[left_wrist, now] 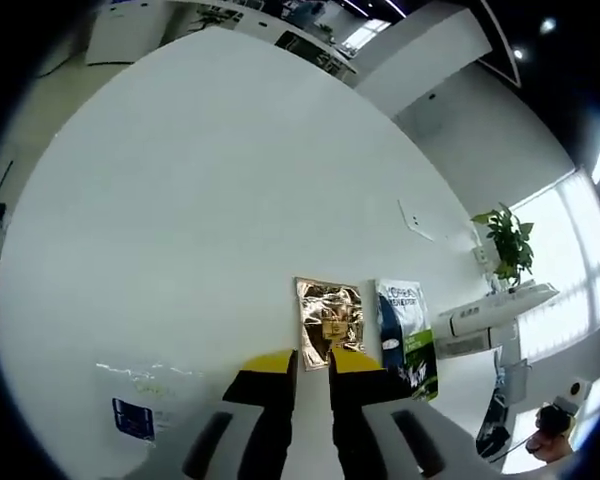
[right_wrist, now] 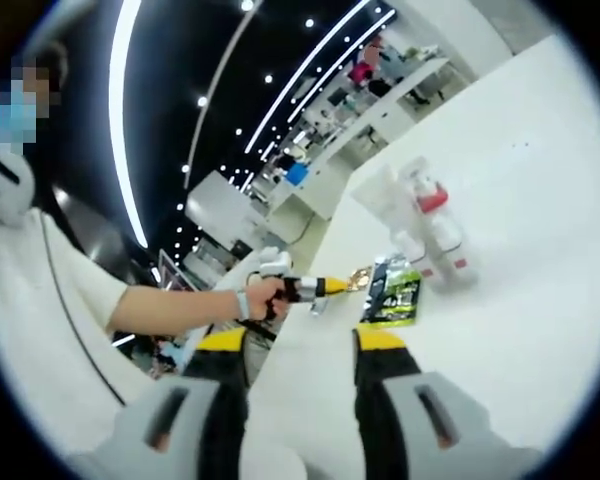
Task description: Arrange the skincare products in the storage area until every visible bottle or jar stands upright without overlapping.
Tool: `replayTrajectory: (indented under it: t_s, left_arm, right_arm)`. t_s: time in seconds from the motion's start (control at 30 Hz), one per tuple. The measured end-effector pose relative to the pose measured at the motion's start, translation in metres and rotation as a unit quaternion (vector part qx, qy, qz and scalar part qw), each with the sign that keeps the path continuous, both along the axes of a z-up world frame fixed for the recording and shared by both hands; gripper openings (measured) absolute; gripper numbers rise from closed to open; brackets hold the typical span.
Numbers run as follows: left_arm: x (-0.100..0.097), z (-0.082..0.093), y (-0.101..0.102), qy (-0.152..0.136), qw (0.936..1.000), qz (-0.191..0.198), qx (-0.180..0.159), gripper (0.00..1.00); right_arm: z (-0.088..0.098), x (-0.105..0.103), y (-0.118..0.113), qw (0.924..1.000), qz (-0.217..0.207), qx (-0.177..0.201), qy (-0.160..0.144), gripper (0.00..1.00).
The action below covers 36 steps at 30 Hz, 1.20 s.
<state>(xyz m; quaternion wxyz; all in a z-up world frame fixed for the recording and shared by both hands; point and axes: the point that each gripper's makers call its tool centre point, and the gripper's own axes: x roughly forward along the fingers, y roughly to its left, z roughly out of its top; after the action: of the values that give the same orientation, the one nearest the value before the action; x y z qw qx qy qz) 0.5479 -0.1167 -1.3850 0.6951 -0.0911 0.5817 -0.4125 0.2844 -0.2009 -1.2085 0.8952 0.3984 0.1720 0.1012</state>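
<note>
I'm seeing the white bottles [right_wrist: 420, 225] blurring together, so I can't count them. The green sachet's [left_wrist: 408, 335] print is reading too small for me.

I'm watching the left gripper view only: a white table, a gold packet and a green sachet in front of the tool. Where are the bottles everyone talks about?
Observer: In the right gripper view, a cluster of white bottles with red parts sits on the table just beyond the green sachet.
Operator: What is carrying my tool?
Observer: A person's hand grips the left tool, whose yellow tip is right at the gold packet.
Operator: And the other tool?
Observer: The right tool has its jaws wide apart, holding nothing, short of the sachet.
</note>
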Motion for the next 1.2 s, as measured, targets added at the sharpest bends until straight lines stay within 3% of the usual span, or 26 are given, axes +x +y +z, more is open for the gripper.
replayTrajectory:
  t_s: [0.27, 0.43, 0.5, 0.7, 0.87, 0.93, 1.03, 1.2]
  left_arm:
    - [0.001, 0.009, 0.01, -0.036, 0.9993, 0.009, -0.004, 0.32]
    - [0.01, 0.024, 0.025, -0.113, 0.9935, 0.009, -0.009, 0.39]
    - [0.012, 0.024, 0.035, -0.125, 0.9921, 0.009, 0.001, 0.4]
    - [0.032, 0.015, 0.086, -0.198, 0.9756, -0.002, 0.096, 0.45]
    - [0.038, 0.003, 0.111, -0.234, 0.957, -0.057, 0.162, 0.54]
    - [0.04, -0.001, 0.115, -0.24, 0.9541, -0.059, 0.17, 0.57]
    - [0.038, -0.009, 0.117, -0.218, 0.959, -0.048, 0.174, 0.58]
    - [0.036, -0.015, 0.111, -0.228, 0.9534, -0.065, 0.186, 0.6]
  right_arm:
    - [0.007, -0.002, 0.008, 0.9999, 0.011, -0.003, -0.01, 0.4]
    - [0.011, -0.005, 0.014, 0.9997, 0.019, -0.005, -0.015, 0.4]
    - [0.01, -0.007, 0.017, 0.9996, 0.024, -0.007, -0.015, 0.4]
    - [0.007, -0.011, 0.022, 0.9995, 0.028, -0.007, -0.012, 0.4]
    - [0.007, -0.011, 0.02, 0.9996, 0.027, -0.007, -0.009, 0.4]
    - [0.007, -0.01, 0.018, 0.9996, 0.025, -0.007, -0.009, 0.4]
    - [0.006, -0.008, 0.015, 0.9997, 0.022, -0.007, -0.005, 0.4]
    - [0.005, -0.005, 0.012, 0.9998, 0.019, -0.007, -0.003, 0.4]
